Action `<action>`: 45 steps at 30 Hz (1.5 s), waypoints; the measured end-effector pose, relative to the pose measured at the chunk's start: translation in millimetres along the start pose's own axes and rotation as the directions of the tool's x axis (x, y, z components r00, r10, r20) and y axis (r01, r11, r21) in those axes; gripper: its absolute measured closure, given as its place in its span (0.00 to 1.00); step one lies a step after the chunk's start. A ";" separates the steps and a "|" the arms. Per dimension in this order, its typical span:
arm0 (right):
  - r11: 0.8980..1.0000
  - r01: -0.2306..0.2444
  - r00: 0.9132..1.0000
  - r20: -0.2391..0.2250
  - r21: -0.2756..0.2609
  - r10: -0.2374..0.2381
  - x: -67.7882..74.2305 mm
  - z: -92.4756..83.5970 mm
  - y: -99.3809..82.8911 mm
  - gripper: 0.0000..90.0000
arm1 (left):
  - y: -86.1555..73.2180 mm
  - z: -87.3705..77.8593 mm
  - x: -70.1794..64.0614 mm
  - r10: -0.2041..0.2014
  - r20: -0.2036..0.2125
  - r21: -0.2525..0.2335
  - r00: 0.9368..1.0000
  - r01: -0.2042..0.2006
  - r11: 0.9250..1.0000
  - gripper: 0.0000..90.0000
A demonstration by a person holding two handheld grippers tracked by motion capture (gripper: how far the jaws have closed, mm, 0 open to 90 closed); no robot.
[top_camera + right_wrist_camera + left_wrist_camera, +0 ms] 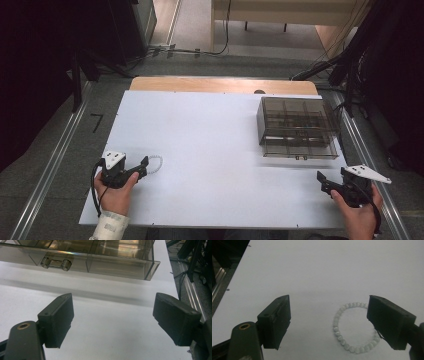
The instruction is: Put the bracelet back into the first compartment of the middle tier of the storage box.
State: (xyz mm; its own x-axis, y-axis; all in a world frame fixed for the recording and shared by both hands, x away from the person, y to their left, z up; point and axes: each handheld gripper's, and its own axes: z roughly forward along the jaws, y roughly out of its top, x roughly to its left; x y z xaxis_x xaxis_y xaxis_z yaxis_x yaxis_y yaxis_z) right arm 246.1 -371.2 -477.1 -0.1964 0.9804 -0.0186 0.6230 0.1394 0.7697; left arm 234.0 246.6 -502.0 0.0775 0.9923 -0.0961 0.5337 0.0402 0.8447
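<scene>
**Both claws open, bead bracelet just ahead of the left one**

In the high view, the person's two hands come in at the near edge of the white counter (210, 135). The left claw (145, 163) sits near the near left corner, held by a hand with a pale sleeve, its jaws pointing toward the middle of the counter. Just past its tips lies the bracelet (157, 163), a small ring of pale beads flat on the surface, partly hidden by the claw. The right claw (320, 178) is at the near right corner, jaws apart with bare counter ahead of them. The smoky clear plastic box (297, 127), divided into compartments, stands near the far right corner, well apart from the bracelet.

In the left gripper view, the left claw (328, 323) stands wide open, nothing pressed between its pads. The bracelet (355, 327) lies on the counter toward the right-hand jaw, which covers part of the ring; whether that jaw touches the beads is hard to tell.

In the right gripper view, the right claw (112, 322) is likewise open and holds nothing. Beyond it the box (100, 260) shows its front wall with a small latch (56, 263), near the counter's right edge.
</scene>
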 end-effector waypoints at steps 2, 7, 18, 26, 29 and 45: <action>1.000 -0.003 1.000 0.001 0.001 0.003 0.0 0.0 -0.1 0.17 | 0.1 -0.1 -0.4 0.003 0.001 0.000 1.000 -0.003 1.000 0.22; 1.000 -0.004 1.000 0.004 0.003 0.004 -0.3 0.0 -0.1 0.17 | 0.1 -0.1 -0.6 0.004 0.006 0.002 1.000 -0.004 1.000 0.23; 1.000 -0.004 1.000 0.004 0.005 0.004 -0.3 0.1 -0.3 0.17 | 0.4 -0.1 -2.3 0.009 0.031 0.010 0.999 -0.009 1.000 0.32; 1.000 -0.006 1.000 0.003 0.004 0.006 -0.2 0.0 -0.2 0.17 | -0.3 2.1 -3.8 0.021 0.030 0.026 0.999 -0.022 0.999 0.34; 1.000 -0.006 1.000 0.002 0.005 0.006 -0.2 0.0 -0.3 0.17 | -0.3 2.4 -4.0 0.021 0.032 0.029 0.999 -0.022 0.999 0.37; 1.000 -0.005 1.000 0.002 0.006 0.005 -0.6 0.4 -0.4 0.17 | -1.2 6.4 -4.7 0.038 0.027 0.072 0.999 -0.040 0.997 0.50</action>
State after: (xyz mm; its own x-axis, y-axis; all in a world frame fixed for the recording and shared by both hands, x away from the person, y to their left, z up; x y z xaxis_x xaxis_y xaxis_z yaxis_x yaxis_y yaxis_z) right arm 246.2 -371.8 -477.6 -0.1921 0.9813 -0.0158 0.6285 0.1354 0.7659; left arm 238.4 241.1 -506.0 0.1205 0.9897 -0.0778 0.5891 -0.0082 0.8080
